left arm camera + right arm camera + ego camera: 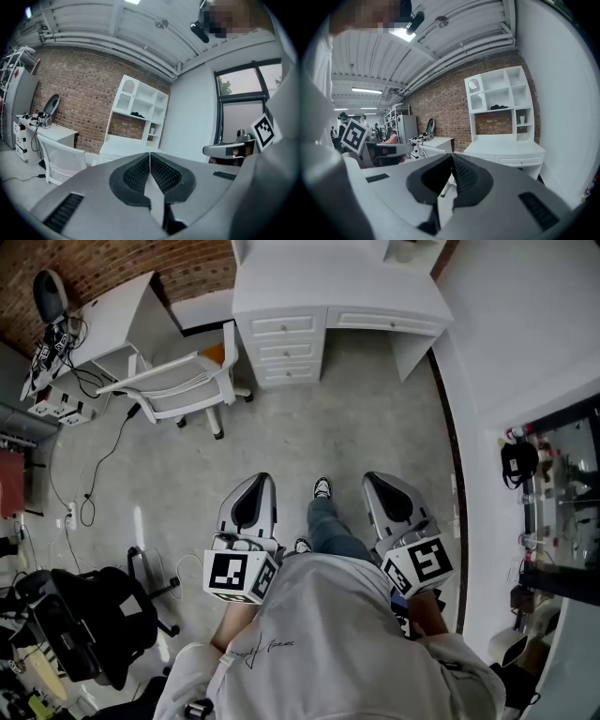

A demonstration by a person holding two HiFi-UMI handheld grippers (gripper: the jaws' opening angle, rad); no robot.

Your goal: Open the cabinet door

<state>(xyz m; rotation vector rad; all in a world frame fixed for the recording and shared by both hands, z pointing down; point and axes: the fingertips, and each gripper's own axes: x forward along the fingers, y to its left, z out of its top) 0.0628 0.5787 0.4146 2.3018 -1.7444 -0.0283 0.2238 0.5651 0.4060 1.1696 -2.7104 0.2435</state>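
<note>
1. Here, the left gripper (150, 158) is holding its jaws pressed together, the mesh pads meeting along one line with nothing between them.
2. The right gripper (452, 158) is likewise holding its jaws closed on each other, and it is carrying nothing.
3. In the head view, both grippers are pointing forward over the grey floor (375, 418), one on either side of the person's shoe (322, 487).
4. The cabinet door (126, 96), a white door with an arched panel, is sitting closed at the upper left of the white hutch (143, 99). The hutch is standing on the white desk (337, 296) against the brick wall (79, 93).
5. In the left gripper view, the door is appearing above and to the left of the jaw tips. It is well apart from them, across the room.
6. In the right gripper view, the same door is appearing above and slightly to the right of the jaw tips, again well apart.
7. A white chair (178, 381) is standing left of the desk, beside a smaller white table (112, 306).
</note>
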